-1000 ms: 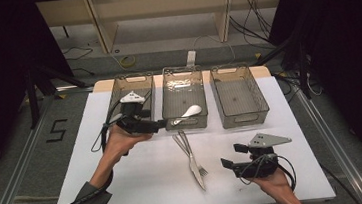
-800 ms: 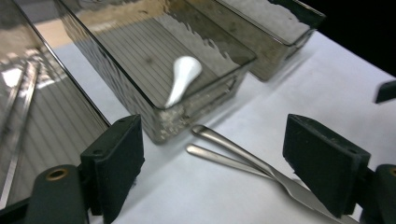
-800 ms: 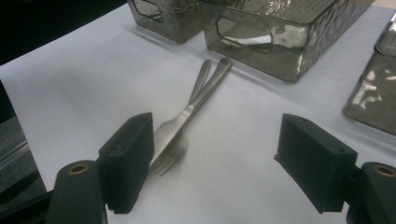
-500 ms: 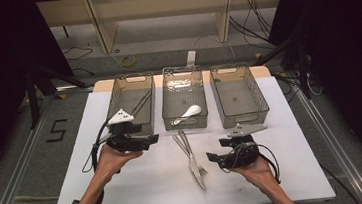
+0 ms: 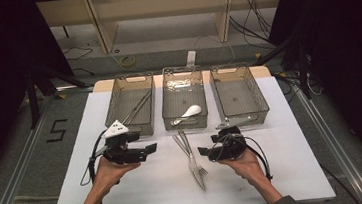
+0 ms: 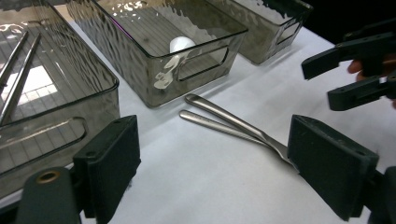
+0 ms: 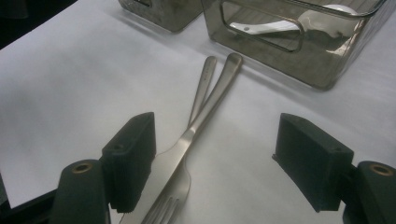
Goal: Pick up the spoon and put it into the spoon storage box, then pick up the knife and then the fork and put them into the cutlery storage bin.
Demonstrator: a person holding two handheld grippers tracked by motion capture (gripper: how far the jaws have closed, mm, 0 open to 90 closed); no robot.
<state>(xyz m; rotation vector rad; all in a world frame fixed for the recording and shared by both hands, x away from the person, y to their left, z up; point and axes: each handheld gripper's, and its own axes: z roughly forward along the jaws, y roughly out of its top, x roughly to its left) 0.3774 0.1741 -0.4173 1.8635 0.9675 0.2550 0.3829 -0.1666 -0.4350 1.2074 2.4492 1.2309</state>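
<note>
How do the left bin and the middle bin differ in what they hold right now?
The left bin holds thin metal chopsticks lying aslant; the middle bin holds one white spoon. The chopsticks reach across much of the left bin; the spoon sits near the middle bin's front wall. Both bins are clear, smoky plastic with handle cutouts.

Overhead light leaves the white bench (image 5: 142, 186) bright against dark surroundings, with glare rippling on the clear bins (image 6: 187, 42) and soft, grainy close-ups.
</note>
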